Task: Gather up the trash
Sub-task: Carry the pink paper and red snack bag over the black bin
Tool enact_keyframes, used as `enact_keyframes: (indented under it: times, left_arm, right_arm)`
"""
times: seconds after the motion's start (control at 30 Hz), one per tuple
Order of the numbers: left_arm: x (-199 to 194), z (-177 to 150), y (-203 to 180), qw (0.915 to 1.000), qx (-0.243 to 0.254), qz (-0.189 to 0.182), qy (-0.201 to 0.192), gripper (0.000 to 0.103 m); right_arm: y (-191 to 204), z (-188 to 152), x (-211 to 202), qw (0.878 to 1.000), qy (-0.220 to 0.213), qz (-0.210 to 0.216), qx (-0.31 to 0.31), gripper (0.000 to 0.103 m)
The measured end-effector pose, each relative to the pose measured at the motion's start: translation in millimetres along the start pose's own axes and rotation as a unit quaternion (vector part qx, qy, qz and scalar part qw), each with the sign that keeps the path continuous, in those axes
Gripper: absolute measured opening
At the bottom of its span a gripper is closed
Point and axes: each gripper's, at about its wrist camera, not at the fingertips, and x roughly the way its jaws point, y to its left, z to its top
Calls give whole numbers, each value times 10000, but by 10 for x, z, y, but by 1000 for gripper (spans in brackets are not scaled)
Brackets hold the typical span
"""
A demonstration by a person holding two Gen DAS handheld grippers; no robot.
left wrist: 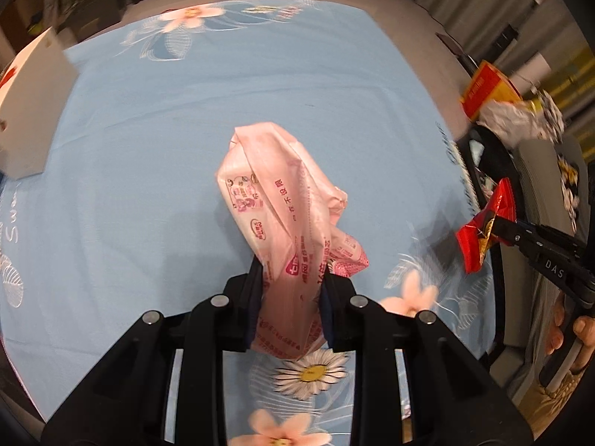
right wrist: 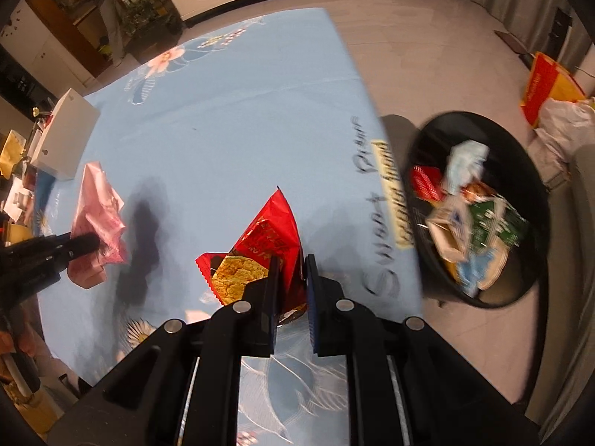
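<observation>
The left gripper holds a pink wrapper between its two fingers, above the blue flowered tablecloth. A white box sits far to its left. The right gripper is closed on a red snack bag. To its right, on the floor beside the table, stands a black bin with trash inside.

Both wrist views look down close, sharing the blue tablecloth
</observation>
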Motion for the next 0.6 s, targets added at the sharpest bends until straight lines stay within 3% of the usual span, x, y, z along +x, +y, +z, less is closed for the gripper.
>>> enact_keyframes:
  times: [0.6]
  left_arm:
    - [165, 321, -1740, 9913, 1234, -451, 42, 28]
  right_arm:
    - [-1094, -195, -375, 9965, -435, -38, 711, 14]
